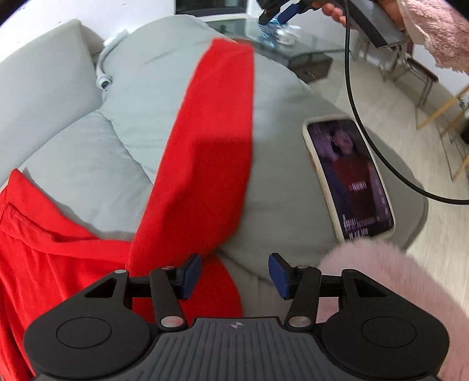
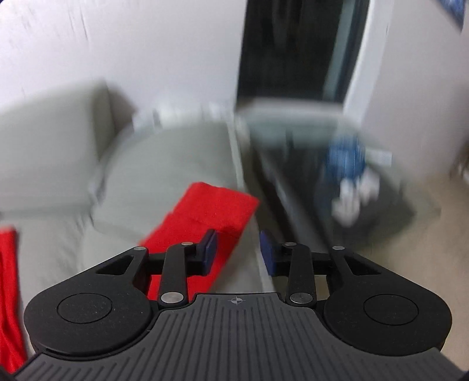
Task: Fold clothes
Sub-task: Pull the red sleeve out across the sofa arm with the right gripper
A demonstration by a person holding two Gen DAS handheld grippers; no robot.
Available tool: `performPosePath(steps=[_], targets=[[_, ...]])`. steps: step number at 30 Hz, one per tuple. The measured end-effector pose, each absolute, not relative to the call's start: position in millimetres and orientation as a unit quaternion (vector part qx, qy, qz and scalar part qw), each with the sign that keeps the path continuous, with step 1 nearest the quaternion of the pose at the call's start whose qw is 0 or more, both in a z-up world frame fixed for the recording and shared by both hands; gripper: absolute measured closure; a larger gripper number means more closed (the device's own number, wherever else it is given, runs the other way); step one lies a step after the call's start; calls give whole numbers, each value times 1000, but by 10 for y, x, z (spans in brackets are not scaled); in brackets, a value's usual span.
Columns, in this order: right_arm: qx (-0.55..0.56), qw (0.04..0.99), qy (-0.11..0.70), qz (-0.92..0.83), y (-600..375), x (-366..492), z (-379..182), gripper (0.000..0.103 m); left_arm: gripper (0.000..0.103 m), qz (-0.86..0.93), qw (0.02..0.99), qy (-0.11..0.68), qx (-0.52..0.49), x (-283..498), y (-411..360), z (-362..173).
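Note:
A red garment (image 1: 205,152) lies on the grey sofa cushion (image 1: 146,88). One long folded band of it runs from the lower left up to the far edge, and more of it is bunched at the left. My left gripper (image 1: 234,265) stands open just above the near end of that band, with red cloth under its left finger and nothing pinched. In the blurred right wrist view, my right gripper (image 2: 238,243) is open over the band's far end (image 2: 211,205), its pads apart and off the cloth. The right gripper (image 1: 274,16) also shows at the top of the left wrist view.
A phone (image 1: 348,175) with a lit screen lies on the cushion to the right of the red band. A black cable (image 1: 351,102) hangs across it. A pink fluffy sleeve (image 1: 366,263) is beside my left gripper. A glass table (image 1: 307,44) with small items stands past the sofa.

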State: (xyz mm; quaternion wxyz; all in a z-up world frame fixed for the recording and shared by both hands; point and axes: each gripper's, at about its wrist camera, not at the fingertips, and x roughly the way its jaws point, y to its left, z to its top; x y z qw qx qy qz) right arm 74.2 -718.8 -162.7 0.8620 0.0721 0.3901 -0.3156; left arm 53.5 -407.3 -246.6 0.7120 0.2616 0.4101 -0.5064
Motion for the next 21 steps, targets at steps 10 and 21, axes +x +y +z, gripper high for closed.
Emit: performPosePath(steps=[10,21], targets=[[94,860,438,-243,-6734,160,-1915,63,51,-471,732,403,283,256,-3744,-2671],[140,863,428,-230,-6585,137,-2037,63,70,-464,741,355,331,73,-3870,-2929]])
